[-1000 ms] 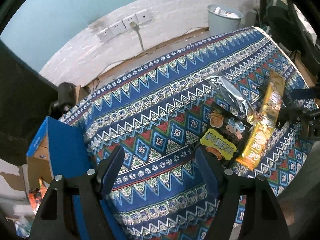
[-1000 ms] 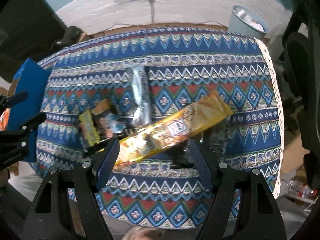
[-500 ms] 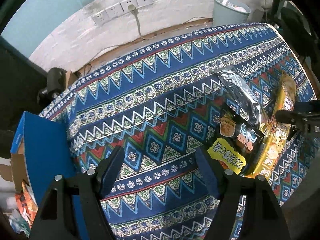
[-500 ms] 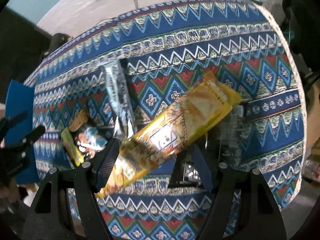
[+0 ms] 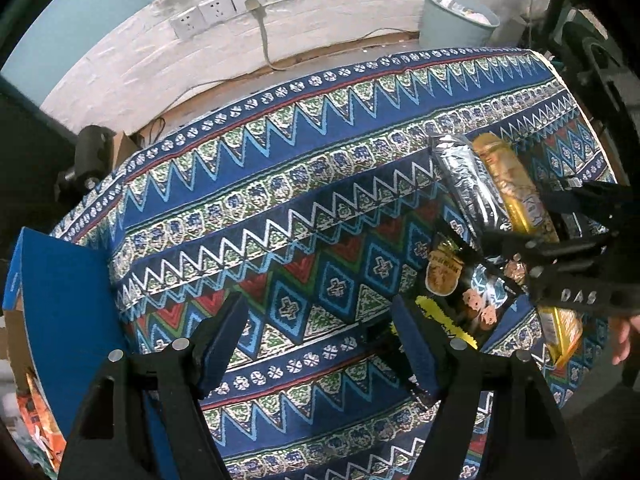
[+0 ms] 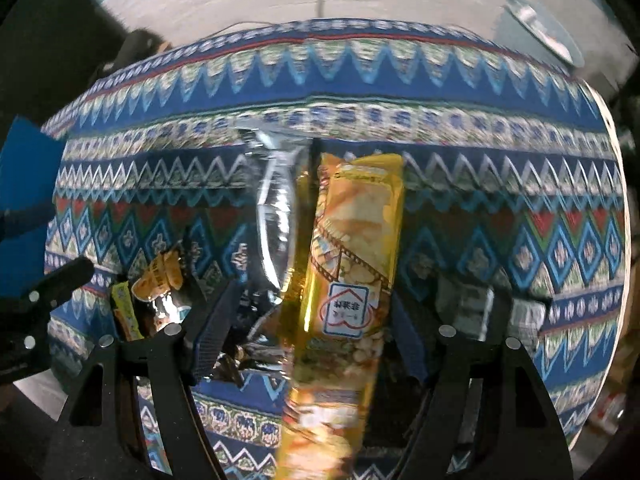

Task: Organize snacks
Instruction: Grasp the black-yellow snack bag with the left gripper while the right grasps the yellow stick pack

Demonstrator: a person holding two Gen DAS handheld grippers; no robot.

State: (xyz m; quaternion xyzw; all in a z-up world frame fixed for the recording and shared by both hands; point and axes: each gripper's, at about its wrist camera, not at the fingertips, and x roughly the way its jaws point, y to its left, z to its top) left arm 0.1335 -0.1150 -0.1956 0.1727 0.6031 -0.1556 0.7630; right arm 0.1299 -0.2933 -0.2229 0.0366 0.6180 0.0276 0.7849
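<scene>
Left fingers: the left gripper (image 5: 320, 336) has its blue-padded jaws set wide at the bottom centre of the left wrist view, with only patterned cloth between them.
Right fingers: the right gripper (image 6: 310, 328) also stands wide at the bottom centre of the right wrist view; the yellow snack pack (image 6: 344, 280) runs lengthwise through the gap, and neither pad visibly presses on it.
Yellow snack pack: long and glossy, reaching from mid-frame down past the lower edge; the view is motion-blurred.
Silver packet (image 6: 276, 216): just left of the yellow pack, roughly parallel, lying on the cloth.
Dark snack bag (image 5: 460, 292): right of centre in the left wrist view, yellow strip along its near edge, just beside the left gripper's right finger.
Tablecloth (image 5: 280, 216): blue zigzag and diamond pattern, covering the table.
Blue box (image 5: 60, 300): at the left edge, beside the table.
Bin (image 5: 456, 20): pale, upper right, on the floor by the wall.
Wall sockets (image 5: 236, 4): upper centre, one with a cable plugged in.
</scene>
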